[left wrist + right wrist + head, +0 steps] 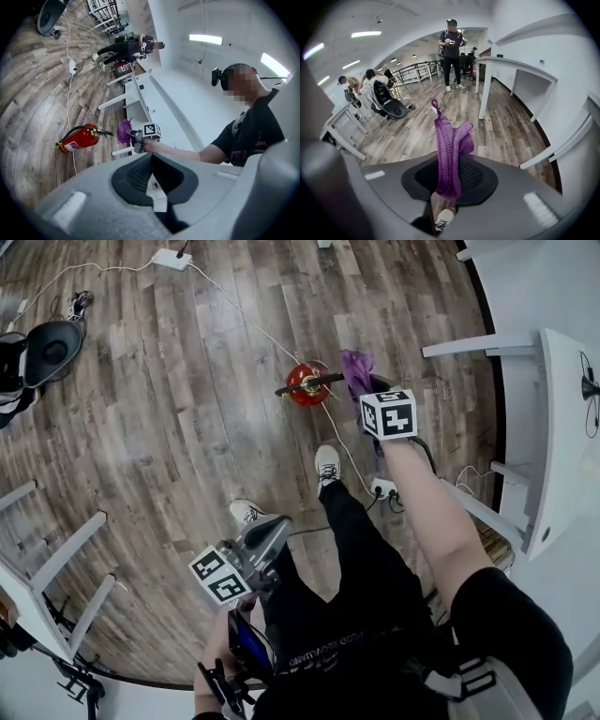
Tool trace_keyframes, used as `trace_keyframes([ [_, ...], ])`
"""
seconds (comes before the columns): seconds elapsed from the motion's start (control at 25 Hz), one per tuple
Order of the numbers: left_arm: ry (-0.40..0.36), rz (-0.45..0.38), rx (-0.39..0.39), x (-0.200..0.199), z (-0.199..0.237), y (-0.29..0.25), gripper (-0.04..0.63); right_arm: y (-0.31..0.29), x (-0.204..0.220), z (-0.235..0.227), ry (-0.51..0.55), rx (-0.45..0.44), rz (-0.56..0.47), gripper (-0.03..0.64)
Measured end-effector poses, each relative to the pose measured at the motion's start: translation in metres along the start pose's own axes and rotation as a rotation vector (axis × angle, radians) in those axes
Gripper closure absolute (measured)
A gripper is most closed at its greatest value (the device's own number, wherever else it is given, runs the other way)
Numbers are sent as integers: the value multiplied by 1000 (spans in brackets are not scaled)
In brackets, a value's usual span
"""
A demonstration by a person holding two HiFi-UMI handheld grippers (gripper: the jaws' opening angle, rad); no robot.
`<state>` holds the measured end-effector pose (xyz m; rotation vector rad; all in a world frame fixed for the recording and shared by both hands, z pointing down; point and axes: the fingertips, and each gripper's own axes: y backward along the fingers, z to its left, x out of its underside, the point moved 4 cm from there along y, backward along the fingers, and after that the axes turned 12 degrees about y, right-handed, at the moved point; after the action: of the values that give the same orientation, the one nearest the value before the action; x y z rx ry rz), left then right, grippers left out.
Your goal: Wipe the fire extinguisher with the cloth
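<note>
The right gripper (451,176) is clamped on the purple cloth (449,150). Its jaws stand partly apart, with the bunched fabric pinched between them and rising past the tips. In the head view the cloth sits just beside the top of the red fire extinguisher (307,383), which stands upright on the wood floor (187,427). Whether cloth and fire extinguisher touch cannot be told. The left gripper (150,171) has its jaws pressed together on nothing, well apart from the fire extinguisher.
</note>
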<state>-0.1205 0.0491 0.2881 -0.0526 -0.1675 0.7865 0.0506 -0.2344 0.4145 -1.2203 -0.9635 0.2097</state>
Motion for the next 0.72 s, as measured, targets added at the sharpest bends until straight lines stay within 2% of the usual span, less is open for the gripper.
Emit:
trace_keyframes([
  [0.2,-28,63,72,4,38,9,597,-38,9,-2,9,124,41,541],
  [0.36,3,74,138,15,66,26,598,-62,15,20,123,179,93,541],
  [0.56,45,80,196,37,102,37,597,-80,18,42,167,193,84,543],
  [0.72,46,13,207,39,135,37,597,-93,17,73,235,150,35,543],
])
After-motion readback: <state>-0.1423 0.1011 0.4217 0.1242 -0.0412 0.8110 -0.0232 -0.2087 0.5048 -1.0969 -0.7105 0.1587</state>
